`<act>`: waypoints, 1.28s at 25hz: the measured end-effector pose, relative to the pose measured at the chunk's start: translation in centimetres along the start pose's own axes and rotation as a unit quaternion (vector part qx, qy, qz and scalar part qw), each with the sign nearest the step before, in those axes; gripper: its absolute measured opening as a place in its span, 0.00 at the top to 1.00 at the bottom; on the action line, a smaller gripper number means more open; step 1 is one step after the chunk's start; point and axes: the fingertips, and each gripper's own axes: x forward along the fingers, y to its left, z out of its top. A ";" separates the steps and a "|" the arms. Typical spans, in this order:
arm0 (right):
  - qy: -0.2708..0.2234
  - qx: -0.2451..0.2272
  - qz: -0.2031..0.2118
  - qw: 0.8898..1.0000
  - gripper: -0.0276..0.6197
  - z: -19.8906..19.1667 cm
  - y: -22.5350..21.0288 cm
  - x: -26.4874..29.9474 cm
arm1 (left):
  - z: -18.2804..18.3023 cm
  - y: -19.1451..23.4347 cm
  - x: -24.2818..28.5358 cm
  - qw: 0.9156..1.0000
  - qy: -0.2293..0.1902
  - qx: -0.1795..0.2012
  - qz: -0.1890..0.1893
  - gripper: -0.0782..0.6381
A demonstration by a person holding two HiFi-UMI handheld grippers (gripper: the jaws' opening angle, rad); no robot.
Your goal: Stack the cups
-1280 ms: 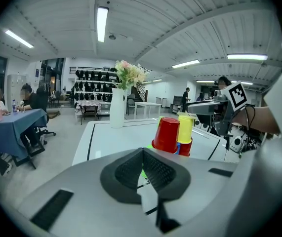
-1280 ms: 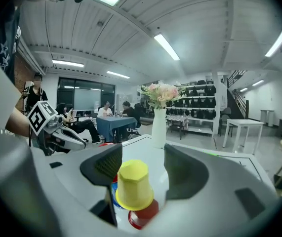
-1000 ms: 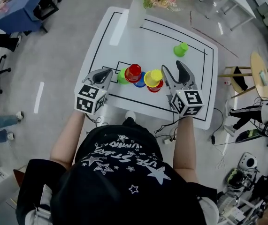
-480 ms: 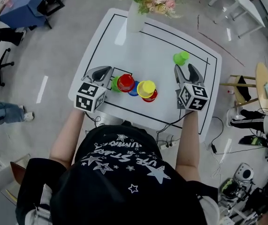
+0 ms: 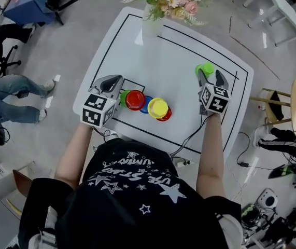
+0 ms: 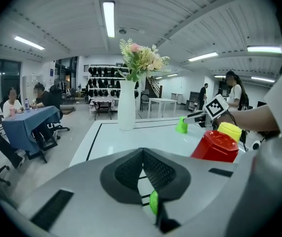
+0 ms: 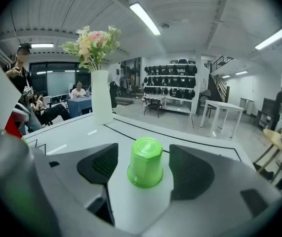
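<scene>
The right tongs (image 5: 210, 74), opening wide, have moved from the pile of coloured cups (image 5: 146, 104) to the upside-down bright green plastic cup (image 7: 145, 169), which stands untouched between them.

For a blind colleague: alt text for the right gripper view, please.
An upside-down green cup stands on the white table between the right gripper's jaws, which have just been opening and clear it. A flower vase stands behind, left.
</scene>
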 end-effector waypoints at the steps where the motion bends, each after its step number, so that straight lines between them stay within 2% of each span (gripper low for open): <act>1: 0.004 -0.002 0.000 1.000 0.46 -0.3 -0.1 0.7 | -0.2 0.1 0.1 1.000 0.002 -0.002 0.003 0.87; 3: 0.012 -0.005 -0.003 1.000 0.49 -0.8 -0.3 1.6 | -0.5 0.3 0.2 1.000 0.006 -0.006 0.008 0.87; 5: 0.016 -0.005 -0.010 1.000 0.59 -0.9 -0.5 1.9 | -0.6 0.4 0.1 1.000 0.006 -0.008 0.011 0.87; 12: 0.003 0.000 0.008 1.000 0.59 0.8 1.8 -0.6 | -1.4 0.4 -1.2 1.000 -0.001 -0.012 0.002 0.87; 18: -0.033 -0.027 0.051 0.998 0.60 4.1 7.4 -6.0 | -1.4 0.2 -3.1 1.000 -0.009 0.002 -0.028 0.87; 23: -0.061 -0.022 0.081 0.995 0.60 6.9 11.7 -10.6 | -0.9 0.0 -4.6 0.998 -0.023 0.016 -0.056 0.87; 26: -0.060 -0.030 0.098 0.993 0.60 8.1 14.3 -12.9 | -0.8 0.1 -5.8 0.997 -0.030 0.021 -0.067 0.87; 32: -0.066 -0.053 0.101 0.991 0.60 9.5 18.2 -16.4 | -1.1 0.2 -7.8 0.995 -0.039 0.028 -0.086 0.87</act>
